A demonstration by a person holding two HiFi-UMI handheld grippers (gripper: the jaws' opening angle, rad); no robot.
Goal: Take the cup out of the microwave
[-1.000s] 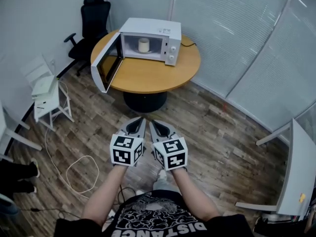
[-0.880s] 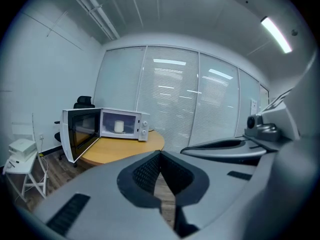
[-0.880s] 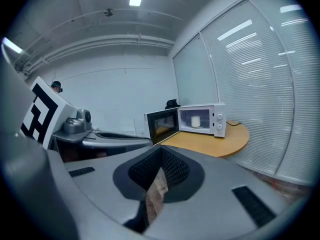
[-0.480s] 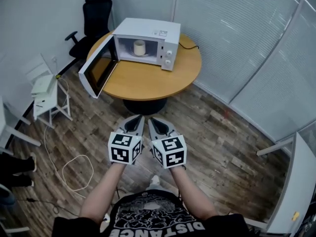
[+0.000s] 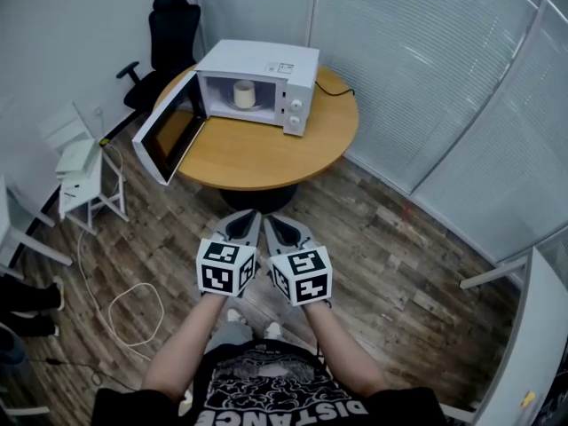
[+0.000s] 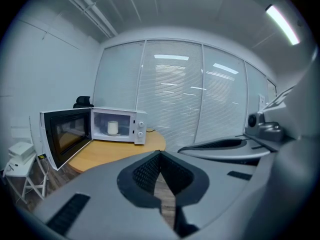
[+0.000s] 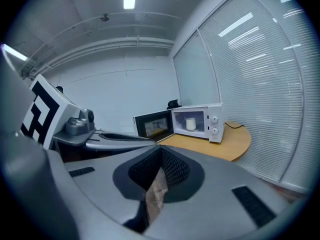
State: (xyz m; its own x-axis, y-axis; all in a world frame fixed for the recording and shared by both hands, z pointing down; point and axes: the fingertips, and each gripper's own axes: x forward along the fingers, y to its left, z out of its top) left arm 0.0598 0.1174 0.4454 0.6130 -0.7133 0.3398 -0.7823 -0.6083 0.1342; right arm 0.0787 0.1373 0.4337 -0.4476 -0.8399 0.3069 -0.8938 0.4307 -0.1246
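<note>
A white microwave [image 5: 266,74] stands on a round wooden table [image 5: 266,153], its door [image 5: 164,140] swung wide open to the left. Inside it a pale cup [image 5: 243,93] stands upright. My left gripper [image 5: 251,221] and right gripper [image 5: 275,224] are held side by side over the wooden floor, well short of the table, both shut and empty. The left gripper view has the cup [image 6: 113,127] far ahead, beyond the closed left gripper [image 6: 160,156]. Past my right gripper [image 7: 161,151], the right gripper view also has the cup [image 7: 190,123] in the open microwave [image 7: 200,122].
A black office chair [image 5: 169,38] stands behind the table. A small white stool [image 5: 84,176] and a looped cable [image 5: 133,313] lie on the floor at the left. Glass walls with blinds [image 5: 426,69] close the right side. A white desk edge [image 5: 532,327] shows at the right.
The table and microwave have come nearer and shifted left in the head view as the person steps forward. Both grippers stay shut, side by side.
</note>
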